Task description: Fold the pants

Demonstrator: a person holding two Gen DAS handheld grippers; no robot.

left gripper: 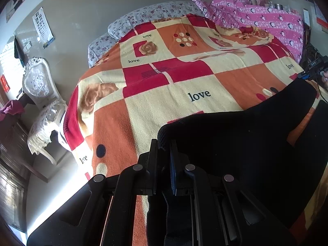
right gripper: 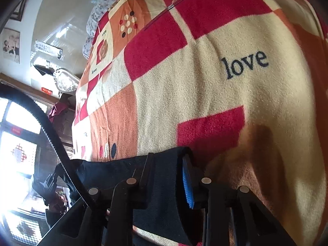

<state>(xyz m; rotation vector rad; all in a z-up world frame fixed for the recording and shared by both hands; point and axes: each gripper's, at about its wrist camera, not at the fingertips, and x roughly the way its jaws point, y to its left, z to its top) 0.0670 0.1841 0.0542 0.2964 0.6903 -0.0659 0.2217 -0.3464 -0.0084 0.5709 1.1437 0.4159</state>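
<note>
Dark pants draped over near part of bed, on the patterned "love" blanket; one edge lifted clear of the blanket at each end.

Left tool: jaws narrow, pinched on a ribbed edge of the pants, likely waistband or cuff; cloth bunched between the pads and hanging below.

Right tool: jaws part-way apart with a thick fold of the pants between them; whether both pads press the cloth is not clear in the right wrist view.

Handling, judged: soft knit, limp, light, no stiffness of its own; sags between the two holds and creases anywhere. Not fragile. Fuzzy blanket probably drags on it, so lift rather than slide.

Hold points, judged: ribbed hem or seam edges, where cloth is doubled and less prone to slipping out. Keep the two holds apart and taut for a straight fold line.
</note>
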